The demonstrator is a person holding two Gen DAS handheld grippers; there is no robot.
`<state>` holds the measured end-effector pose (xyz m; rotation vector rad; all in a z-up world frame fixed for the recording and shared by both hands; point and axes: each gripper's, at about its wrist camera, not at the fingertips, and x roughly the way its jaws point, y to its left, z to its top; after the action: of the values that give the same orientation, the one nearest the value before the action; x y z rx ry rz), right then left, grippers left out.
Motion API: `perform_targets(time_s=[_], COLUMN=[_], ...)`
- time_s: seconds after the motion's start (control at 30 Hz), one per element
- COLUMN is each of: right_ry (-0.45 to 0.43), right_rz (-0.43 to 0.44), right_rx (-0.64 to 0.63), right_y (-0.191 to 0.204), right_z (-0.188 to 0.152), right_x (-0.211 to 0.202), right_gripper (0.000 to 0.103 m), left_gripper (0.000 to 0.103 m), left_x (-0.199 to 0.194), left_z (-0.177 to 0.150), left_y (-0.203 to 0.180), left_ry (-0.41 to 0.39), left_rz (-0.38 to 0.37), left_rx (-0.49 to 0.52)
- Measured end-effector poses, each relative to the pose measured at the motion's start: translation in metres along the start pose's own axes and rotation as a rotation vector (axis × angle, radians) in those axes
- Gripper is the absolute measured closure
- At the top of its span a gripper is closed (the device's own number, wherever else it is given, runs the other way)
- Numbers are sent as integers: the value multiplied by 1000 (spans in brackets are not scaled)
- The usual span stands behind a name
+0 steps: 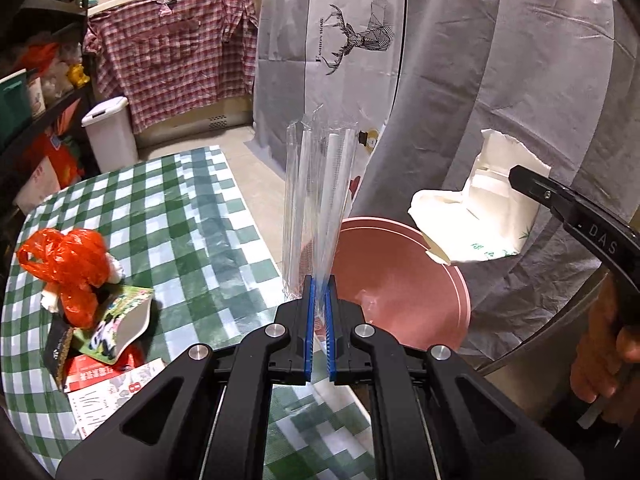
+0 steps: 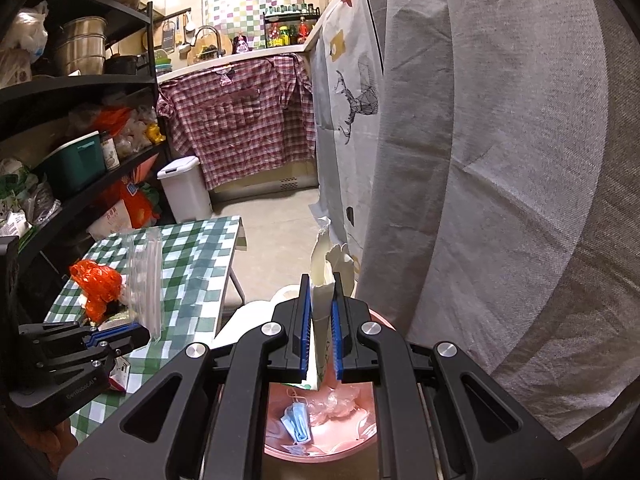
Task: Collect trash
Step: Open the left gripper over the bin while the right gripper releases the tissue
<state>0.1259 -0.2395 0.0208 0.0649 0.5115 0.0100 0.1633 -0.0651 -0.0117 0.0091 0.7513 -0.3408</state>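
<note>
Two pieces of trash in hand, both near the pink bin. Left hand-held gripper is clamped on a clear straw wrapper at the bin's edge; right hand-held gripper pinches a torn white carton directly above the bin. Step looks like drop-off: right releases first, left must shift further over. Only the right view shows the bin contents, including a blue mask; left view shows leftover litter on the checked surface.

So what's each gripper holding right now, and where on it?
Left gripper pinches the clear straw packet at its bottom end. Right gripper clamps the white torn carton around its middle.
</note>
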Motion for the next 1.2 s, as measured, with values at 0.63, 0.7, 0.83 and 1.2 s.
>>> perform_targets(time_s=[0.63, 0.7, 0.83, 1.2], right_ry=[46, 54, 83, 62], right_rz=[-35, -38, -46, -58], right_rx=[9, 7, 8, 37], right_y=[-3, -4, -7, -14], right_z=[0, -1, -4, -4], right_x=[23, 25, 32, 29], right_gripper=[93, 89, 81, 53], left_gripper=[98, 98, 74, 71], left_x=[32, 35, 42, 34], left_z=[5, 5, 7, 5], left_y=[-25, -24, -24, -21], left_ry=[58, 67, 93, 70], left_rz=[-74, -77, -83, -68], left_rx=[14, 7, -11, -10])
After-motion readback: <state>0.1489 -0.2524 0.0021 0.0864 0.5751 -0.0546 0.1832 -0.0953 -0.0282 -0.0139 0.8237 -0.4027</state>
